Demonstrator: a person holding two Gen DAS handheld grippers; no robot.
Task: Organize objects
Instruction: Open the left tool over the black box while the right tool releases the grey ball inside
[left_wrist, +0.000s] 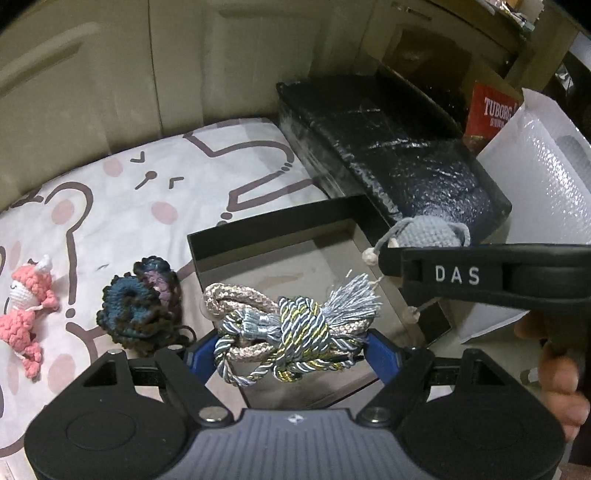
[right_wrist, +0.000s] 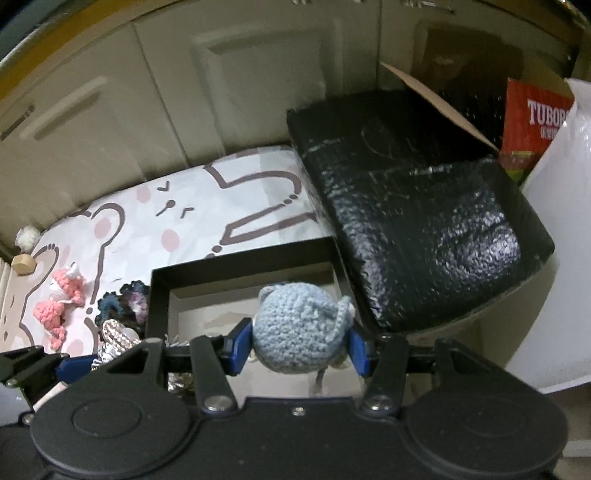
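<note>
My left gripper (left_wrist: 288, 349) is shut on a knotted bundle of grey, yellow and beige cords with a tassel (left_wrist: 291, 325), held over the near left part of an open black box (left_wrist: 266, 229). My right gripper (right_wrist: 297, 347) is shut on a grey-blue crocheted ball with cords (right_wrist: 295, 325), held above the same box (right_wrist: 243, 267). The ball also shows in the left wrist view (left_wrist: 432, 230), over the box's right side. A pink crocheted doll (left_wrist: 26, 317) and a dark blue-purple crocheted piece (left_wrist: 142, 310) lie on the cartoon-print sheet, left of the box.
A black foam-wrapped block (left_wrist: 388, 155) lies behind the box on the right. White bubble wrap (left_wrist: 535, 158) and a red Tuborg carton (left_wrist: 491, 110) stand at far right. Beige cabinet doors (right_wrist: 184, 92) close off the back. A small wooden piece (right_wrist: 23, 264) lies at far left.
</note>
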